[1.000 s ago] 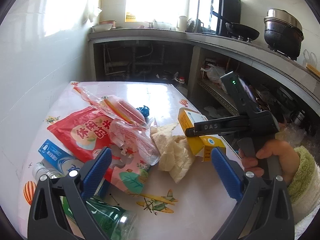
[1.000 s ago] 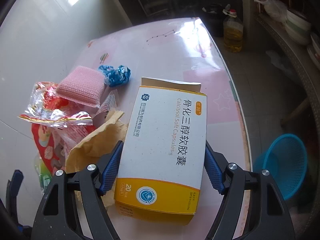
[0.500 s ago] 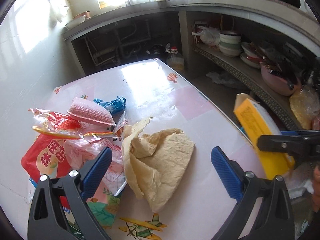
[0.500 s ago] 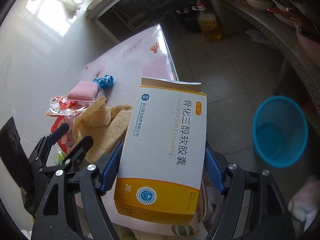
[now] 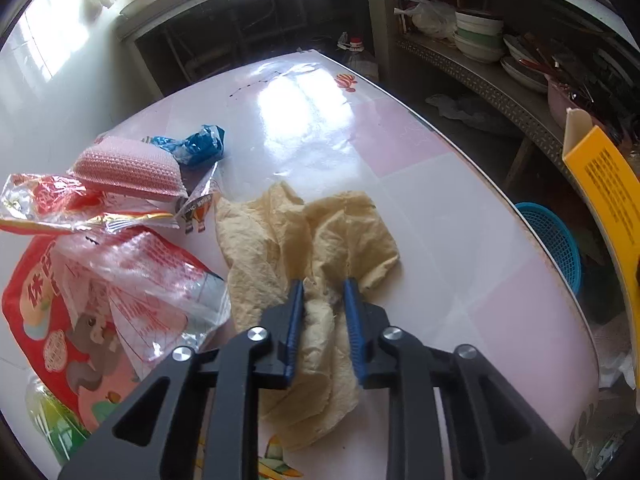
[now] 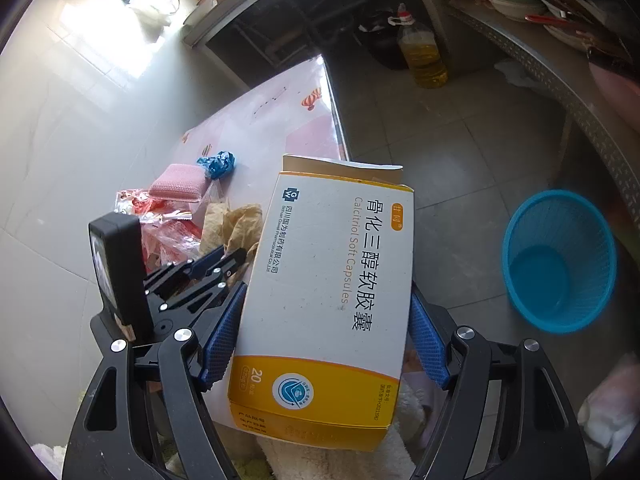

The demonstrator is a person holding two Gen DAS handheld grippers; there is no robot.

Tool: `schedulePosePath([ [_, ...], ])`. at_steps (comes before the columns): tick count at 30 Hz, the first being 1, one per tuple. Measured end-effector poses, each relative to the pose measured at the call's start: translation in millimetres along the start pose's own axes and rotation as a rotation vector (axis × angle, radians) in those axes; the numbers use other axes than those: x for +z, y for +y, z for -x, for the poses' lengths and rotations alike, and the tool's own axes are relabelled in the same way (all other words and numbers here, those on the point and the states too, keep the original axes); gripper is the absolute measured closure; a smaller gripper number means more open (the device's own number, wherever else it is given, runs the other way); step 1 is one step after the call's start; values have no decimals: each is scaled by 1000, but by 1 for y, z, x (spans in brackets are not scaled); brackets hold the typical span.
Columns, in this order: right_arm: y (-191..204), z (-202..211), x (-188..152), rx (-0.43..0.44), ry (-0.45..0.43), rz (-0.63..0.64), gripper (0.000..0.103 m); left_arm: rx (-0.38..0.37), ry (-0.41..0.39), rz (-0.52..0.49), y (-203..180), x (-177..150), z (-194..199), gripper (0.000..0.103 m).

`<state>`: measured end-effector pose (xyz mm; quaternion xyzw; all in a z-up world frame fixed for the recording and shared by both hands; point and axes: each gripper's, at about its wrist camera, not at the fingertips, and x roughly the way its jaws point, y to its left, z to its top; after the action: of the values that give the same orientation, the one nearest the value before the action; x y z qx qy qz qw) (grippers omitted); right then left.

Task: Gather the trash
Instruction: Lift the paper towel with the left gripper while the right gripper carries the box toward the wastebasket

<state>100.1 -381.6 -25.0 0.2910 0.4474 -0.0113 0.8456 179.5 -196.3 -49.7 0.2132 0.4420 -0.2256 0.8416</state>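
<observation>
A crumpled yellowish paper lies on the pink table. My left gripper is closing on it, and its blue pads pinch a fold of the paper's near end. The left gripper also shows in the right wrist view, down on the paper. My right gripper is shut on a white and yellow medicine box, held in the air past the table's edge. The box shows at the right rim of the left wrist view. A blue mesh basket stands on the floor.
Left of the paper lie a red snack bag, a clear wrapper, a pink sponge, a blue wrapper and a green bottle. An oil bottle stands on the floor by a shelf of dishes.
The left gripper came down onto the crumpled paper and its jaws went from wide open to pinching it. The right gripper carried the box off the table, out over the floor.
</observation>
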Motion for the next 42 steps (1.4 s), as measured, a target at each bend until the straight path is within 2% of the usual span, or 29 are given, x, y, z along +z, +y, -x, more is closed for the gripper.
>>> schedulePosePath([
  [1,-1,1,0,-1,-3,-3,32,-15,-3,1,-2,-6,4,90],
  [5,-4,2,1,-11,-7,-14,32,-113,-13,-12,-17,-38,27,91],
  [10,-5,-1,1,-23,-2,-21,32,-148,-47,-91,-38,-69,49,88],
  [11,-5,-2,1,-23,1,-23,32,-142,-50,-101,-40,-71,51,84],
  [13,-6,-3,0,-21,5,-23,32,-119,-55,-115,-43,-72,55,60],
  [16,-5,0,0,-20,0,-22,32,-99,-85,-128,-42,-72,62,44],
  [19,-5,3,-1,-21,-7,-24,32,-75,-93,-133,-42,-67,61,35],
  [22,-7,3,-3,-24,-6,-28,32,-68,-61,-104,-40,-58,49,34],
  [25,-8,4,-5,-28,-6,-34,32,-102,-33,-47,-33,-51,37,34],
  [26,-9,5,-5,-29,-8,-36,32,-121,-29,-24,-30,-50,35,34],
  [29,-14,9,-7,-36,-18,-47,32,-139,-30,16,-24,-50,33,48],
  [31,-19,13,-8,-42,-25,-59,32,-126,-34,19,-22,-49,34,67],
  [32,-22,15,-8,-45,-28,-66,32,-118,-32,25,-20,-49,34,72],
  [34,-29,18,-9,-54,-30,-90,32,-109,-23,35,-16,-48,35,91],
  [39,-52,31,-14,-87,-52,-145,32,-161,-64,38,-21,-41,56,95],
  [42,-72,35,-20,-106,-52,-211,32,-228,-98,9,-37,-31,71,95],
])
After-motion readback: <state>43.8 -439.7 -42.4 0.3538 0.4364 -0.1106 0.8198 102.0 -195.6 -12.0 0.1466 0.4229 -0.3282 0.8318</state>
